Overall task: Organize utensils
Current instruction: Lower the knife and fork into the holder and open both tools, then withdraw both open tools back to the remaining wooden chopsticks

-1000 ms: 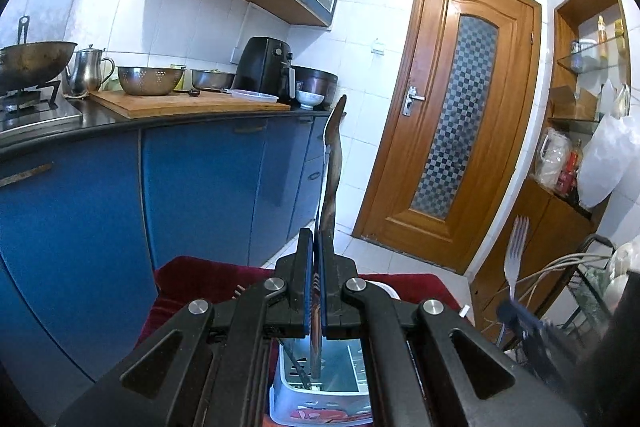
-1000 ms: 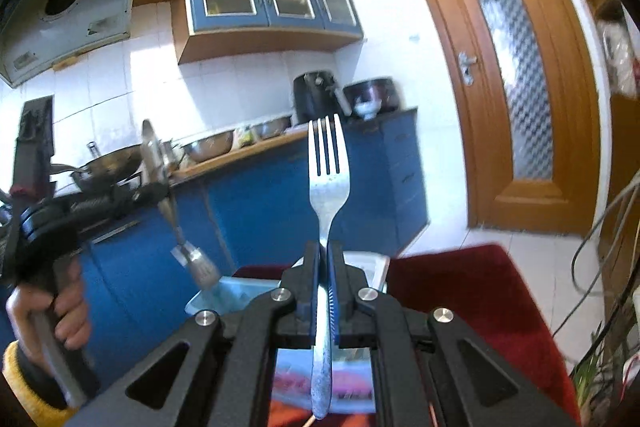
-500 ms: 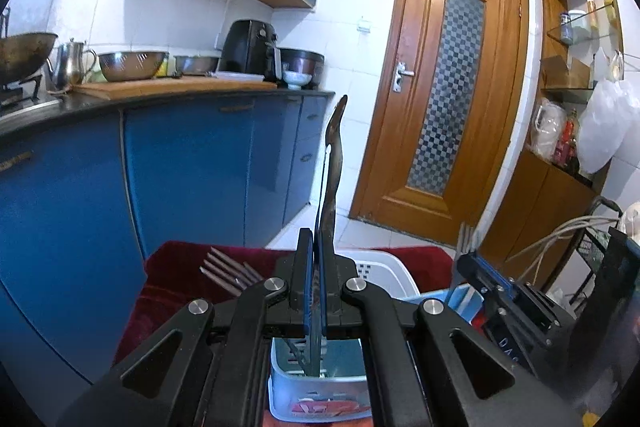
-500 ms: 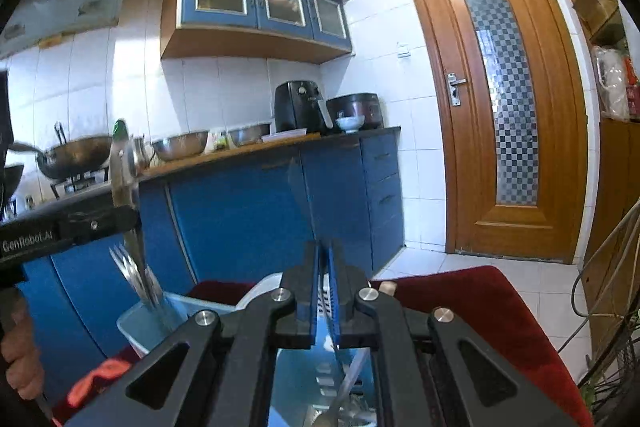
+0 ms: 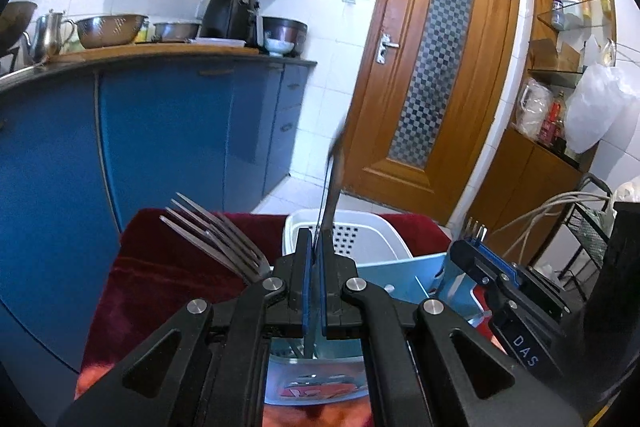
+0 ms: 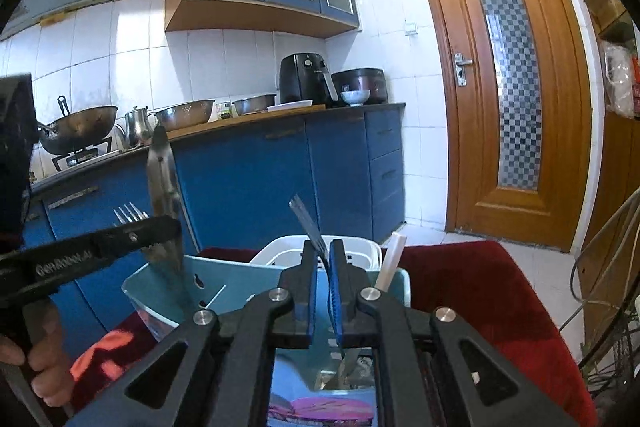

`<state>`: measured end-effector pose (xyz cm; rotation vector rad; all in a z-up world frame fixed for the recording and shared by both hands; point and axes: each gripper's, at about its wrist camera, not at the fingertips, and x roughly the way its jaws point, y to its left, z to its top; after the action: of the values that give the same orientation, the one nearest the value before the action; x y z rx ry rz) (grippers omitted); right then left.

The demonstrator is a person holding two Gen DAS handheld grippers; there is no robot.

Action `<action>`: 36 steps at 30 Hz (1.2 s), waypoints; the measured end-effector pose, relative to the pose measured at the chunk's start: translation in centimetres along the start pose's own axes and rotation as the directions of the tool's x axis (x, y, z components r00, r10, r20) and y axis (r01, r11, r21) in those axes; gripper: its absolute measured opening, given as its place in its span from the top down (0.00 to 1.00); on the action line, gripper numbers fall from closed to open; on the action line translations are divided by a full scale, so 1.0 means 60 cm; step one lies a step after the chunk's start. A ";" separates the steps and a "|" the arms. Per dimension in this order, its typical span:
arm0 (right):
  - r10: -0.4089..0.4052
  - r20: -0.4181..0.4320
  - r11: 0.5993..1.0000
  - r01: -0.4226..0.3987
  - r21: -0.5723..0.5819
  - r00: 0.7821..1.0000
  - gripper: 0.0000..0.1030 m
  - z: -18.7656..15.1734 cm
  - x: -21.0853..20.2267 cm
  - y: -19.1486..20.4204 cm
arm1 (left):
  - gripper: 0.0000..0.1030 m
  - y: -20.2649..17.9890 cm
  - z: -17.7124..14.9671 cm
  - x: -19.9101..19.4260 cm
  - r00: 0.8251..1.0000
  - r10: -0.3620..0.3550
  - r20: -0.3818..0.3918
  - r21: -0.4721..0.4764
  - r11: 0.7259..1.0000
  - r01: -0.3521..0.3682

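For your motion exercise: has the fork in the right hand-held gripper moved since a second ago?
Yes. The fork has dropped: its tines stood level with the blue cabinet fronts, and now sit just above the white basket rim.

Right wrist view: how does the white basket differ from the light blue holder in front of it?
The white basket has a wall full of small holes; the light blue holder shows only a few slots. The holder stands nearer the camera, the basket behind it. Forks stand in the holder; what the basket holds is hidden. Both are open-topped and sit on the red cloth.
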<state>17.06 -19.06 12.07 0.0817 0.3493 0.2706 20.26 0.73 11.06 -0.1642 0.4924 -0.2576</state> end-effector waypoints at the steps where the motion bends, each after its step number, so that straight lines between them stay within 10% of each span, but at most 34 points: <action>1: 0.010 -0.007 1.000 -0.010 0.010 1.000 0.83 0.001 -0.001 0.000 | 0.85 -0.001 0.000 0.001 1.000 -0.001 -0.006 0.001 1.000 0.001; 4: 0.023 -0.013 0.999 -0.023 0.029 1.000 0.77 0.006 -0.007 0.001 | 0.67 -0.003 0.001 -0.002 1.000 -0.013 -0.009 0.004 1.000 0.013; 36: 0.097 -0.150 0.995 -0.093 0.037 0.984 0.68 0.012 -0.200 0.032 | 0.61 -0.047 -0.039 -0.236 0.995 0.081 -0.064 0.052 0.996 -0.077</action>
<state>5.97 -20.54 16.92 0.1075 0.5014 0.3671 6.52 1.84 15.96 -0.0882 0.5561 -0.1980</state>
